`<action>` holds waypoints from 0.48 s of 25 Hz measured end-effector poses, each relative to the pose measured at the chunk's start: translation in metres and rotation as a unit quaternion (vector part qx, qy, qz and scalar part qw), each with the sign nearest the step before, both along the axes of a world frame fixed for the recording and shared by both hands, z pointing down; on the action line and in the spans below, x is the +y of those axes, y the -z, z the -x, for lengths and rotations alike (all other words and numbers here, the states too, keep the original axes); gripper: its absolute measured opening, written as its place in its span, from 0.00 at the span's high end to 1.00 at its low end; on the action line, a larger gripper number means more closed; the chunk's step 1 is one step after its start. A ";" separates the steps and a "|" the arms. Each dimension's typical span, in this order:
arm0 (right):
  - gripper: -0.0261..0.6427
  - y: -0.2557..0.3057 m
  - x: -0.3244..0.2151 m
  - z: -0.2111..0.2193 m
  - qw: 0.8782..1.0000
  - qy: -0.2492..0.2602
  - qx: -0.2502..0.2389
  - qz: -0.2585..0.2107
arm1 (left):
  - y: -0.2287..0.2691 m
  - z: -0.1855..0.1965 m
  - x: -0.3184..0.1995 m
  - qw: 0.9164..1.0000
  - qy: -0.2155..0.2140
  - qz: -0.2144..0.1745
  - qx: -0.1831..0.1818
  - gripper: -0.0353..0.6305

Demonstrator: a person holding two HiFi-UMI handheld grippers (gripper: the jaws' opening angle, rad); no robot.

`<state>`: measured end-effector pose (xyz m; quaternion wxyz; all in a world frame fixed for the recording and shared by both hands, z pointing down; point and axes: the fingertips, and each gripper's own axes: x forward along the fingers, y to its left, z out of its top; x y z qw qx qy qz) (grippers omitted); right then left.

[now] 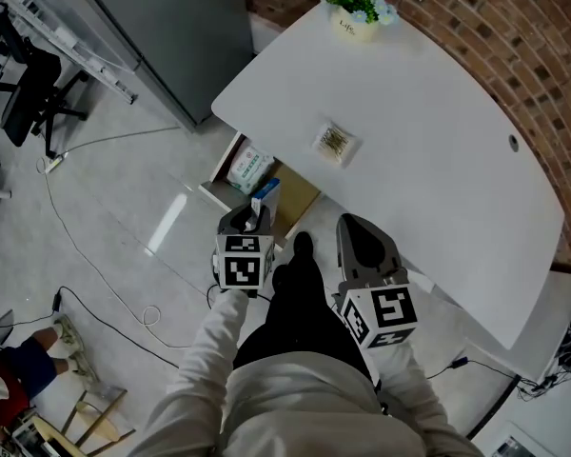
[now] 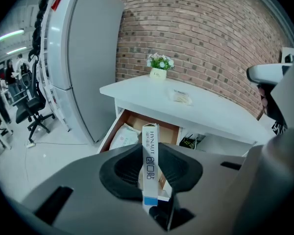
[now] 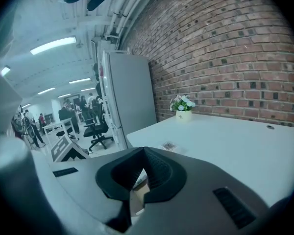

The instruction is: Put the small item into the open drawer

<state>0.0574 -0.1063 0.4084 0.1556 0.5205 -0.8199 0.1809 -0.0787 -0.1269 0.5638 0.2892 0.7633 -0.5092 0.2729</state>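
My left gripper [image 1: 251, 221] is shut on a slim white box with a blue band [image 1: 265, 196], held upright between the jaws. In the left gripper view the box [image 2: 150, 165] stands on end in the left gripper [image 2: 151, 150], just in front of the open drawer [image 2: 162, 129]. The drawer [image 1: 303, 204] is pulled out from under the white desk [image 1: 419, 160] and holds a white and green packet [image 1: 248, 168]. My right gripper [image 1: 364, 242] hovers at the desk's near edge, shut and empty [image 3: 142, 153].
A small clear packet [image 1: 334, 142] lies on the desk and a flower pot [image 1: 359, 6] stands at its far end. A grey fridge [image 1: 171, 27] stands left of the desk. Cables [image 1: 95, 274] run over the floor, and an office chair [image 1: 29, 93] is at far left.
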 end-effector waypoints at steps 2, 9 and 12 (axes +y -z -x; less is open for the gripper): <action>0.92 -0.002 -0.004 -0.001 1.000 0.000 0.001 0.001 | -0.014 -0.008 -0.004 1.000 -0.007 0.011 -0.002 0.79; 0.92 -0.009 -0.016 -0.004 1.000 0.005 0.005 0.012 | -0.060 -0.019 -0.022 0.999 -0.008 0.044 -0.013 0.79; 0.92 -0.013 -0.020 -0.006 1.000 0.007 0.005 0.017 | -0.070 -0.023 -0.030 0.999 -0.009 0.050 -0.016 0.79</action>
